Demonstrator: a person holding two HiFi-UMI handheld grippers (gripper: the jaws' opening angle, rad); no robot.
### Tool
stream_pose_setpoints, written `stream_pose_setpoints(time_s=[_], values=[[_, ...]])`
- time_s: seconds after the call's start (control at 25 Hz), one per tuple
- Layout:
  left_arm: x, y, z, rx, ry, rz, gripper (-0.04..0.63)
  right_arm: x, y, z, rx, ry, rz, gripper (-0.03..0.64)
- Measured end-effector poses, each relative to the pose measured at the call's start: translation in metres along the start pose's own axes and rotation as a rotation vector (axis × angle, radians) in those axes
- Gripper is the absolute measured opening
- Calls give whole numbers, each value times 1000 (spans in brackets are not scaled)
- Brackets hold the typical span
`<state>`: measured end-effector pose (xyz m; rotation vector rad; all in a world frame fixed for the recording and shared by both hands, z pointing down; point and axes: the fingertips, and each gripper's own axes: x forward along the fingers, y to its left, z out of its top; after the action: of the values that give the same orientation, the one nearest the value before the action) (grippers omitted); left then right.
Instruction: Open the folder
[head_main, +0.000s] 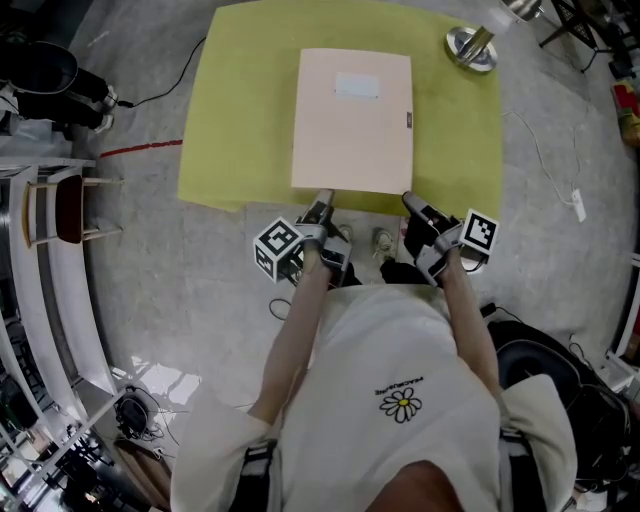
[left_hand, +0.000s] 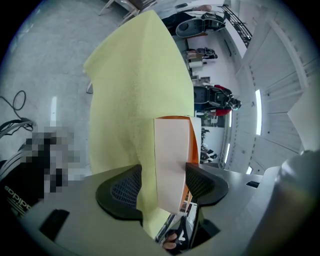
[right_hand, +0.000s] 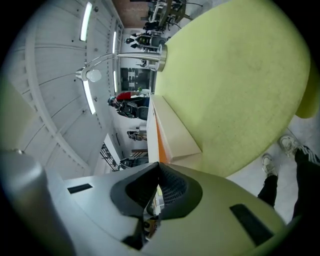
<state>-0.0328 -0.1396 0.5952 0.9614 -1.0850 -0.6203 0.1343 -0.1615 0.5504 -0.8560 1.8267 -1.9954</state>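
Note:
A pale beige folder (head_main: 352, 120) lies flat on the yellow-covered table (head_main: 240, 130), a label near its far end. My left gripper (head_main: 320, 208) is at its near left corner, my right gripper (head_main: 410, 203) at its near right corner. In the left gripper view the left gripper (left_hand: 160, 187) stands open, with the folder's corner (left_hand: 172, 160) and the cloth's edge between the jaws; one jaw lies close against the cover. In the right gripper view the right gripper (right_hand: 159, 185) is shut on the thin cover edge of the folder (right_hand: 175, 132), whose orange inside (right_hand: 159, 137) shows.
A lamp's round metal base (head_main: 470, 48) stands at the table's far right corner. A chair (head_main: 65, 210) and shelving are at the left, with cables on the floor. The person stands tight against the table's near edge.

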Motion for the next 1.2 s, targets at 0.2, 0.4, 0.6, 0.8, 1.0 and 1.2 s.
stream_pose_setpoints(time_s=[0.2,0.4,0.6,0.8,1.0,1.2], values=[[2,0,0,7,-3,1,288,-1,21,3,-137,15,-3,12],[1,0,0,7,-5,1,287,3,53,-1,-298,41,18,11],[1,1,0,13,-2,4,286,4,61,-2,-327,47,38,11],[3,0,-1,35,6,12,285,7,89,-16,-401,85,135,11],[4,0,-2,48,4,15,285,16,110,-19,-454,97,160,11],[-6,-23,-2,231,9,56,80,14,126,-16,-462,84,184,11]])
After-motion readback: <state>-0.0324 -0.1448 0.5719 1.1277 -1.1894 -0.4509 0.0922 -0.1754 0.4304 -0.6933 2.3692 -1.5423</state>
